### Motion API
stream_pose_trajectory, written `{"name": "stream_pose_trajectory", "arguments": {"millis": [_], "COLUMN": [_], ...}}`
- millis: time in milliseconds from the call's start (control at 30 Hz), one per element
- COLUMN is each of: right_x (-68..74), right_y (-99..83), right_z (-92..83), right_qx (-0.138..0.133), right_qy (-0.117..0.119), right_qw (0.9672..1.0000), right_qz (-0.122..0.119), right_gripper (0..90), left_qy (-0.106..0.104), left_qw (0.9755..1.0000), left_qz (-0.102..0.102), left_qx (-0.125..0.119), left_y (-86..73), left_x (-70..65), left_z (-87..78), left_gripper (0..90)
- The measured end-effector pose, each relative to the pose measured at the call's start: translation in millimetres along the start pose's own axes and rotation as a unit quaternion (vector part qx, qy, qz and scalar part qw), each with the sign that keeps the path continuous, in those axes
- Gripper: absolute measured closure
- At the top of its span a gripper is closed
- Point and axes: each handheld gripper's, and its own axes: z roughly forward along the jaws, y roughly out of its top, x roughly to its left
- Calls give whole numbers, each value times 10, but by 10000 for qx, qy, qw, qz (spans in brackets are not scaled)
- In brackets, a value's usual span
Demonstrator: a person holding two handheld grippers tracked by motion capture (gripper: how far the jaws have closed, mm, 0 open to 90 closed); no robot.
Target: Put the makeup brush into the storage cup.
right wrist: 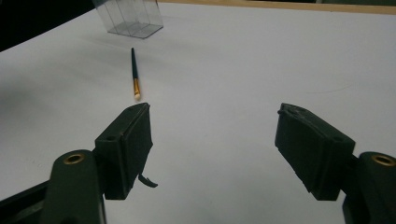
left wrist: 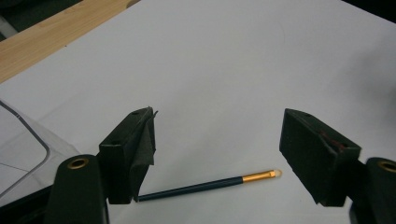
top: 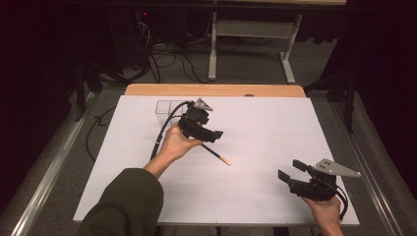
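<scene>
One thin brush (top: pixel 216 156) lay flat on the white surface (top: pixel 255 132), its long axis slanting, pale tip toward the right hand-held gripper (top: pixel 290 172). Left hand-held gripper (top: pixel 212 134) hovered directly over the handle end, jaws wide apart, nothing between them. Right hand-held gripper sat well apart, jaws also spread, empty. Left was nearer.

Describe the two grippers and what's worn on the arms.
Both grippers, left gripper and right gripper, are black with two blocky jaws, brass-ringed holes near the jaw bases, a grey three-cornered plate on top and a trailing black cable. The left forearm wears an olive-green sleeve.
</scene>
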Motion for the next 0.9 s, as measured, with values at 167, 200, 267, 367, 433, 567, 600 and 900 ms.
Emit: {"name": "stream_pose_trajectory", "arguments": {"millis": [167, 200, 267, 367, 433, 567, 600, 900], "right_x": [-4, -3, 1, -4, -7, -4, -3, -3], "right_y": [0, 0, -1, -3, -3, -1, 0, -1], "right_z": [-1, 1, 5, 6, 2, -2, -2, -2], "right_qx": [-9, 5, 29, 33, 29, 19, 15, 22], "right_qy": [1, 3, -2, 5, 1, 5, 5, 10], "right_qw": [10000, 10000, 10000, 10000, 10000, 10000, 10000, 10000], "right_qz": [-3, 6, 16, 14, 14, 20, 13, 16], "right_gripper": [286, 287, 287, 287, 287, 287, 286, 286], "left_qy": [-39, -37, -52, -97, -135, -153, -152, -188], "left_qw": [9993, 9991, 9985, 9978, 9972, 9961, 9956, 9900], "left_qz": [153, 183, 264, 319, 338, 395, 440, 652], "left_qx": [333, 384, 475, 572, 654, 779, 809, 1239], "left_y": [42, 52, 72, 99, 114, 138, 143, 148], "left_x": [-13, -24, -37, -43, -42, -51, -54, -72], "left_z": [22, 29, 36, 46, 60, 78, 81, 169], "left_gripper": [269, 273, 277, 295, 300, 300, 300, 242]}}
